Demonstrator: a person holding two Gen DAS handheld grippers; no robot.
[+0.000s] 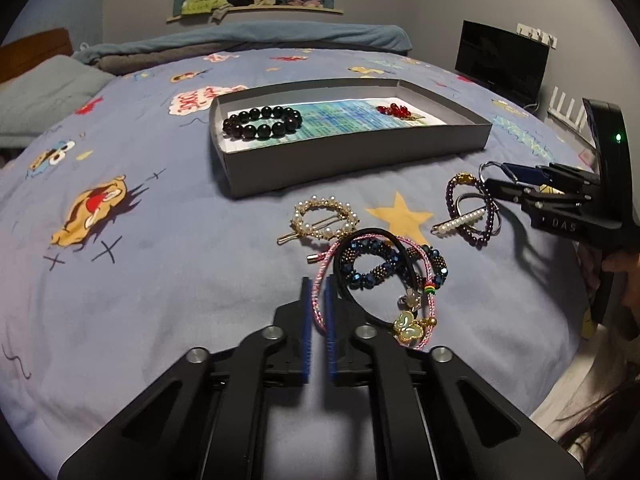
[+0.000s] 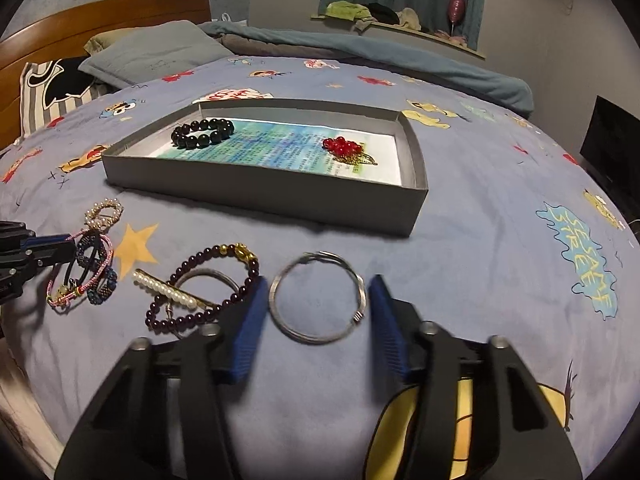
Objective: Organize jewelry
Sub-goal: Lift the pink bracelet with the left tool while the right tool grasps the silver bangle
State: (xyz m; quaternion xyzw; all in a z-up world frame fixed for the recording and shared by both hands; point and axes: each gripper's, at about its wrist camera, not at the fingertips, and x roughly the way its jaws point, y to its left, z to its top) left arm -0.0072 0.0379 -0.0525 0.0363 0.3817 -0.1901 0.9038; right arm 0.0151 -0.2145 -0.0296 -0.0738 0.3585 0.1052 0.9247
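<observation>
Left gripper (image 1: 319, 308) pinches pink cord bracelet (image 1: 320, 280) near bed's front edge; lift it straight, free of tangled hair tie (image 1: 352, 264). Right gripper (image 2: 318, 308) spread around silver ring (image 2: 318, 298); box (image 2: 256, 188) behind.

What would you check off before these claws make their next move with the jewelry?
1. Left claw closed on the pink cord bracelet: ok.
2. Pink cord free of the tangled black band and blue beaded bracelet: not ok, they overlap.
3. Right claw open around the silver ring: ok.
4. Purple bead bracelet clear of the right claw: cannot tell, it lies right beside one finger.
5. Grey box has bare room between the black beads and red beads: ok.
</observation>
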